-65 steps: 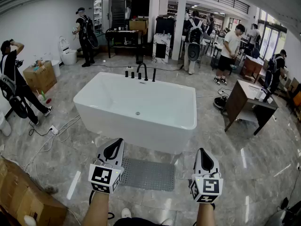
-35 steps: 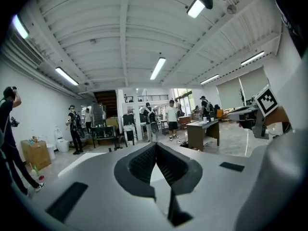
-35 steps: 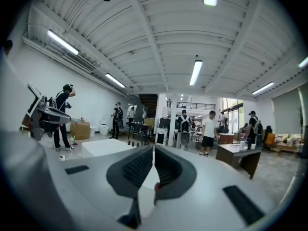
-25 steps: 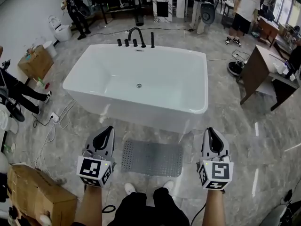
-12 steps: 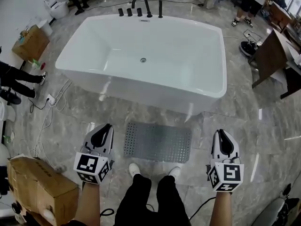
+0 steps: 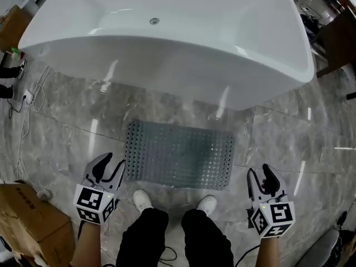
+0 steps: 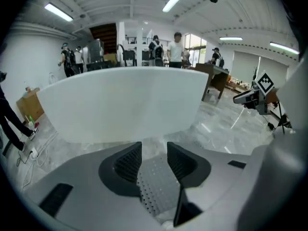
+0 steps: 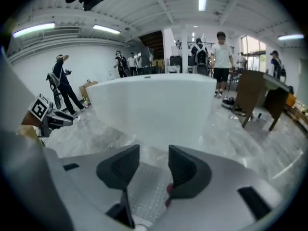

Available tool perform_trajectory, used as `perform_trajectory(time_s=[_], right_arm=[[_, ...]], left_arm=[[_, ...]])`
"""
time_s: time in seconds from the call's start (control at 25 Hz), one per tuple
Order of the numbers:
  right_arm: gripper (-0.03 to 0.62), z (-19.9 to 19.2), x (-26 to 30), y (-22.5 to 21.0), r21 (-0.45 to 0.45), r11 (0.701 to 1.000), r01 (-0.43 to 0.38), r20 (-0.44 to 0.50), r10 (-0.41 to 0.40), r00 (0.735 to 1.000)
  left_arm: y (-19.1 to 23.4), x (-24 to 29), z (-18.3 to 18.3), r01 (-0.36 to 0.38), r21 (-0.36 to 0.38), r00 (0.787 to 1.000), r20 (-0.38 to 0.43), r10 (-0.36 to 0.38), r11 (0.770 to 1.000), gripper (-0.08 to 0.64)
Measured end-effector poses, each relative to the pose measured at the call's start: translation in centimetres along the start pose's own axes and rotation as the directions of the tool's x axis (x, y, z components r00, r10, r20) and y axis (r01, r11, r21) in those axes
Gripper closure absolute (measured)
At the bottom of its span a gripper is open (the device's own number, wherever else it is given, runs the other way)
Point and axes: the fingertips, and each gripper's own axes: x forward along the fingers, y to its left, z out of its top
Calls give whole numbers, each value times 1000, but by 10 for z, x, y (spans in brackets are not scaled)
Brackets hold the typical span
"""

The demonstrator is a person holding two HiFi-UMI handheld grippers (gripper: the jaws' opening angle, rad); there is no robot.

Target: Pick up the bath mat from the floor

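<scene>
My left gripper (image 6: 109,167) and right gripper (image 6: 262,174) flank the near corners of the grey perforated rubber bath mat (image 6: 178,154). Both sets of jaws have just been opening and stand spread with nothing between them, ready, I judge, to pinch its near edge.

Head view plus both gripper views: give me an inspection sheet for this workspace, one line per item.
Surface: glossy grey marble floor.
Job's things: grey perforated bath mat lies flat before the white bathtub, not yet lifted.
Clutter: cardboard box at lower left.
Grippers: left gripper and right gripper open, fingers have just been opening, nothing gripped; one by each near mat corner.
Cables: white cable and power strip at left.
Surroundings: people and a dark table beyond the tub.
</scene>
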Motion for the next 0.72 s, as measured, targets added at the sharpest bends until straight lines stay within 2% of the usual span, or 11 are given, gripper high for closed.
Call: perform_trajectory(time_s=[0.16, 0.36, 0.56, 0.72], right_arm=[[365, -106, 88, -20, 44, 999, -1, -117, 6, 993], [350, -221, 176, -49, 60, 997, 38, -229, -23, 973], [328, -323, 241, -72, 59, 995, 81, -341, -56, 939], [316, -366, 266, -91, 25, 994, 109, -402, -90, 911]], left_arm=[[1, 92, -104, 37, 7, 992, -124, -36, 999, 372], [28, 176, -209, -27, -26, 979, -202, 22, 999, 345], [70, 230, -296, -78, -37, 956, -288, 64, 996, 305], [98, 263, -335, -83, -49, 946, -319, 63, 995, 253]])
